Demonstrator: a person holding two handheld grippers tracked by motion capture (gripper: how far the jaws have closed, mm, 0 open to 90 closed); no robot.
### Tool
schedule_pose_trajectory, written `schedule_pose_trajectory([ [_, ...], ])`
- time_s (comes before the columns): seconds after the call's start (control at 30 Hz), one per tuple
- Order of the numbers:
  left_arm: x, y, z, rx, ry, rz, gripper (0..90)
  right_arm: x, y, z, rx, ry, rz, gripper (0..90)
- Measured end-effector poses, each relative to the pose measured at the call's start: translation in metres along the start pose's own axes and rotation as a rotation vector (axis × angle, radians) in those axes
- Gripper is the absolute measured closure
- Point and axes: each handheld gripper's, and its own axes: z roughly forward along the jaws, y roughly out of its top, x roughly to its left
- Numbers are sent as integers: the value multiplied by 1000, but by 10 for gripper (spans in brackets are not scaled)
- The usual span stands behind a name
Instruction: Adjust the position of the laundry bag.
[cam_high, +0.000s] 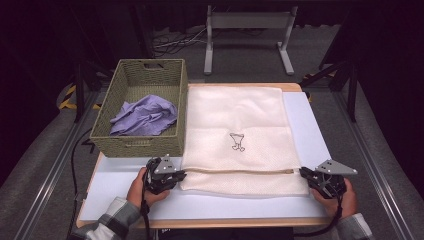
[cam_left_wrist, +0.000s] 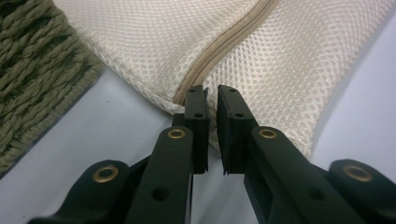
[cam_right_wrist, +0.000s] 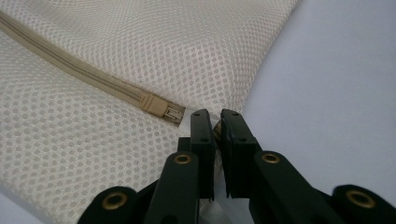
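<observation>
Mesh bag (cam_high: 235, 130): cream, flat on the table (cam_high: 310, 125), between the two grippers at its near end. Long axis runs away from the person. Small dark print at mid-panel. Zipper (cam_high: 235, 171) crosses the bag from side to side near the near edge, from one gripper to the other; slider (cam_right_wrist: 161, 108) at the right end, just ahead of the right gripper's tips and slightly to their left in the right gripper view.

Left gripper (cam_high: 172, 175): at the bag's near left corner, where the zipper ends. Jaws nearly together, a thin gap between the pads; the mesh edge lies at and under the tips in the left gripper view (cam_left_wrist: 212, 100). Whether fabric is pinched between them cannot be told.

Right gripper (cam_high: 307, 175): at the bag's near right corner. Jaws nearly together; a small light piece, possibly the zipper pull, sits in the narrow gap at the tips (cam_right_wrist: 214, 122). A firm hold cannot be confirmed.

Basket (cam_high: 142, 145): woven, olive green, ahead of the left gripper, its right wall against the bag's left edge.

Cloth (cam_high: 145, 116): lilac, crumpled, inside the basket.

Table: pale surface bare to the right of the bag and near the person.
</observation>
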Motion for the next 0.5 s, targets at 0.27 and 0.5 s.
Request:
schedule_pose_trajectory([
  [0.27, -5, -2, -4, 9, -10, 24, 873, 4, -4, -10, -1, 17, -13, 900],
  [0.5, -10, -6, -9, 14, -20, 37, 872, 10, -5, -11, 11, 33, -16, 900],
])
